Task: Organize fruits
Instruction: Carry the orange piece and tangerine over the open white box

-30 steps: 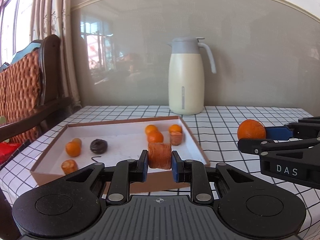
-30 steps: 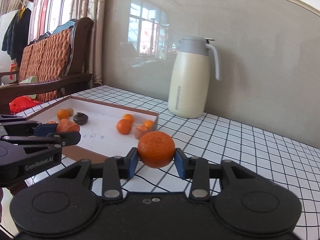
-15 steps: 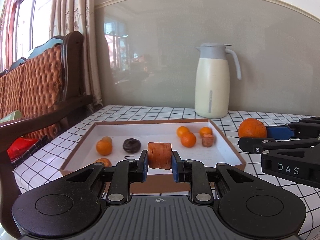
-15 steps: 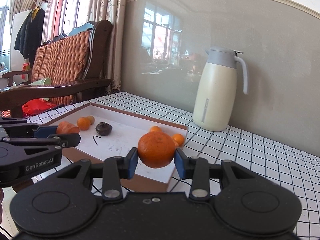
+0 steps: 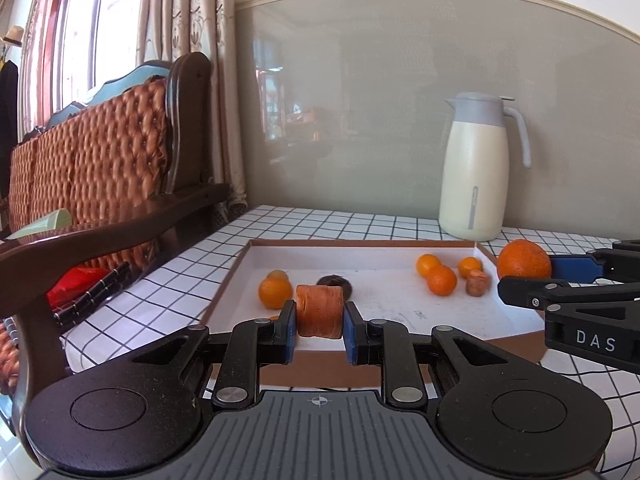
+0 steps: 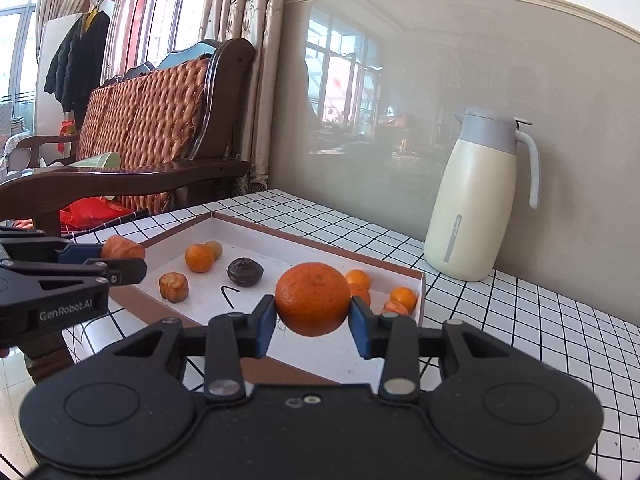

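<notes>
Left wrist view: left gripper is clamping a stubby orange-red peeled fruit chunk by its flat ends, above the near edge of the shallow white cardboard tray with brown rim. Chunk is looking soft, light, easily bruised; end-on hold suits it. Right gripper is pinching a round pebbly-skinned orange mandarin across its middle, over the tray; firm rind, likely to roll.

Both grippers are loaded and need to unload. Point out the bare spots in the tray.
The tray has bare floor across its near middle, between the dark fruit and the small oranges at its right end. It is crowded at the left end around the cut piece and in that right corner.
</notes>
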Motion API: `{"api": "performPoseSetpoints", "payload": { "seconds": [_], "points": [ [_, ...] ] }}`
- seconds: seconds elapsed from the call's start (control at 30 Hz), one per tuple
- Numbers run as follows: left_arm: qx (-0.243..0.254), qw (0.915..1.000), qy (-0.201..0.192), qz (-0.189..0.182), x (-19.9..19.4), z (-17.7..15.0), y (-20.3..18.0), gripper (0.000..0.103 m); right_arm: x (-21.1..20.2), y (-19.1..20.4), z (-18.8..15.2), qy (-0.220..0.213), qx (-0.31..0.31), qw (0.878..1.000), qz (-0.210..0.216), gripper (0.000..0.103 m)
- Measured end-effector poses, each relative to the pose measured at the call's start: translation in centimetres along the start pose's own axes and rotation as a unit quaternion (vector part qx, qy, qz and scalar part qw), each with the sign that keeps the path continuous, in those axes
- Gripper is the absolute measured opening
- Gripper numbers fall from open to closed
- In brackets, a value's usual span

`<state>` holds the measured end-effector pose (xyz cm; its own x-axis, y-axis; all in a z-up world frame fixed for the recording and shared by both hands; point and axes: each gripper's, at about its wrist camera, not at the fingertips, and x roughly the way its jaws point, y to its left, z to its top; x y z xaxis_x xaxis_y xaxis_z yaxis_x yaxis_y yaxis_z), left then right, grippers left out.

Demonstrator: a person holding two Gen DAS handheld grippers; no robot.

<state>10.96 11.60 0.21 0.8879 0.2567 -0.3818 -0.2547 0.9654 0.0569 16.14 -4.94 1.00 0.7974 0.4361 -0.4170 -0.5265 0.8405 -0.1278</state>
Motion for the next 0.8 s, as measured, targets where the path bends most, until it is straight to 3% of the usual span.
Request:
{"api": "performPoseSetpoints", "payload": {
  "seconds": [0.8],
  "points": [
    [-0.002,0.9999,0.001,0.016,7.3,2.8,4.1,0.024,5.7,-2.5,2.4,0.008,0.036,0.998,-0.048,0.031]
  ]
}}
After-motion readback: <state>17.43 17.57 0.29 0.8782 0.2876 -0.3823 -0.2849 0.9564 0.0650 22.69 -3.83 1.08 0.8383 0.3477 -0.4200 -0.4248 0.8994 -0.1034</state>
